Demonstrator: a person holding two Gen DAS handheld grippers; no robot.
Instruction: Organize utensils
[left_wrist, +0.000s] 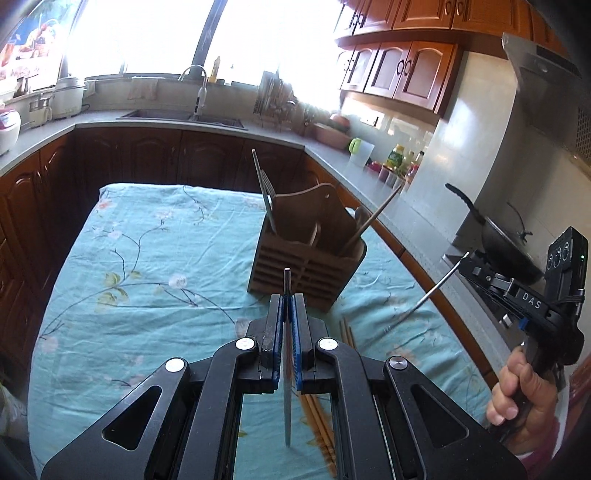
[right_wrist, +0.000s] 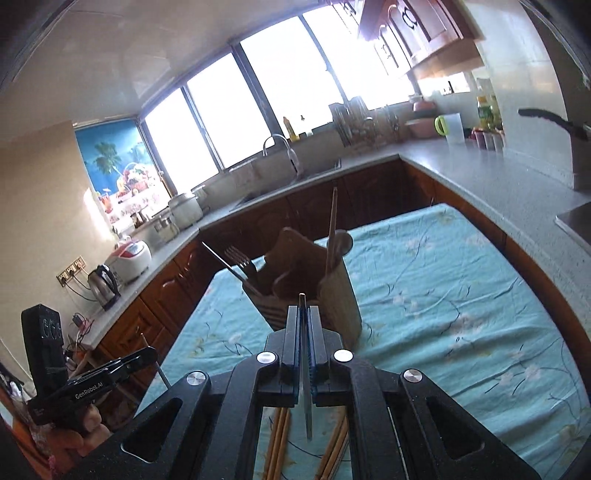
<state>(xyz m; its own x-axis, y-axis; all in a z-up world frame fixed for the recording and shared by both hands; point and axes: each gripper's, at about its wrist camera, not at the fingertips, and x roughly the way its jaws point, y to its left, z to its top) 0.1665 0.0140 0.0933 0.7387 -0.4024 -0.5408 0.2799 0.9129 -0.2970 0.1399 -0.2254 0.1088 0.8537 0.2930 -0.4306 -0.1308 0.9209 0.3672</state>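
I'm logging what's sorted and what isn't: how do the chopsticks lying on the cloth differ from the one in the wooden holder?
The chopsticks on the cloth lie flat; the chopstick in the holder stands tilted, leaning right. Those on the cloth are several, side by side; the wooden holder shows one in that slot, beside a spoon. Both look like light wood.

Behind the left gripper (left_wrist: 287, 306), the wooden chopsticks (left_wrist: 319, 424) run out of view under its frame. The working end of the metal utensil (left_wrist: 287, 369) it clamps cannot be made out. The holder's (right_wrist: 340, 295) base hides behind the right gripper (right_wrist: 303, 314).
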